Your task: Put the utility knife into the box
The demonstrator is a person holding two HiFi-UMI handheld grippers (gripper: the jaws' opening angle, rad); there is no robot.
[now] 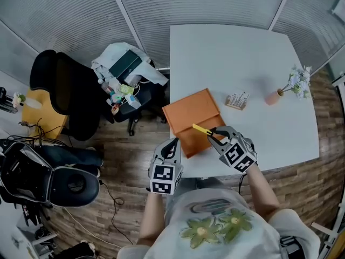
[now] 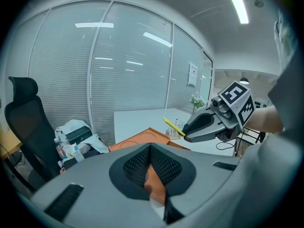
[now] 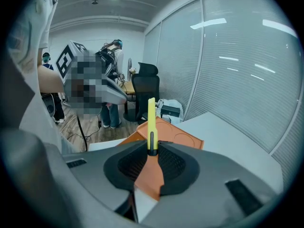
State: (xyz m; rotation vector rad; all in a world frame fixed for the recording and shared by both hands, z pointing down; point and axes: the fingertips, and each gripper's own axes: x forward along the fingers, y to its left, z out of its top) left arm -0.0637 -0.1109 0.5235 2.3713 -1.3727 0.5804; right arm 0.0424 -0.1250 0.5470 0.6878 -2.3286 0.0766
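Placement is the step in hand: my right gripper [image 1: 211,134] is clamped on the yellow utility knife [image 1: 201,129] by its near end. The knife sticks out past the jaw tips over the near part of the orange box [image 1: 188,112], above it and not yet touching. My left gripper [image 1: 172,143] sits just beside the box's near-left edge. Its jaw tips are drawn together, and I can make out nothing between them; the orange in the gap below looks to me like the box beyond. As I judge it, the next move calls for lowering the knife until it lies flat inside the rim, then parting the right jaws and lifting straight off so the knife is not dragged out. The left gripper is placed well to steady the box if it slides on the white table [image 1: 232,53]. The box looks shallow, with round impressions in its floor, and I see nothing lying in it. Farther back on the table a small rack [image 1: 237,100] holds pale upright pieces too small to name. Near it, a pink vase [image 1: 273,96] holds a sprig of pale flowers [image 1: 298,82].
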